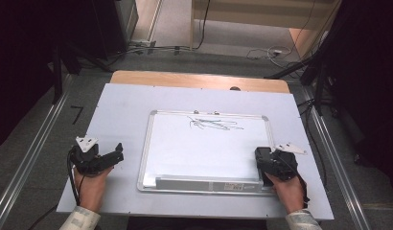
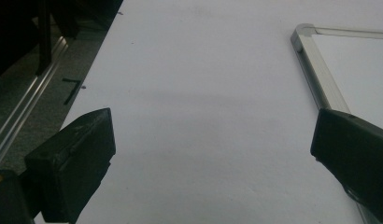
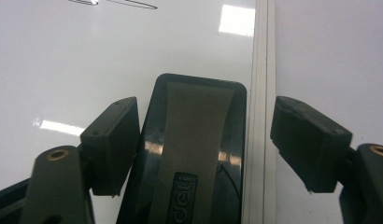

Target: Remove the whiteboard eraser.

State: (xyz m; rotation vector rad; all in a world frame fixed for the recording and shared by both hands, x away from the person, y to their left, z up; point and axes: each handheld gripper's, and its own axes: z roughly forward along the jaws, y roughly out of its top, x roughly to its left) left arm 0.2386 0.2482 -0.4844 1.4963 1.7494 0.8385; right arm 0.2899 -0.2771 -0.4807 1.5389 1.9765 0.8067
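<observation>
The right gripper (image 3: 203, 140) straddles the eraser (image 3: 194, 154) on the whiteboard (image 1: 204, 143), jaws spread, not yet pinching it, poised to grip it for wiping the scribble (image 1: 213, 123); the left gripper (image 1: 119, 154) waits spread beside the whiteboard.

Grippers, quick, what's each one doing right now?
Left gripper: open, nothing between its jaws.
Right gripper: open around the whiteboard eraser, not gripping yet.

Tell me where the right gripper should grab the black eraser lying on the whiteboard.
Grip the eraser across its two long sides, coming straight down from above. It lies flat by the whiteboard's right frame, and the right gripper already straddles it with jaws apart. The frame-side pad probably has to slip between eraser and frame.
</observation>
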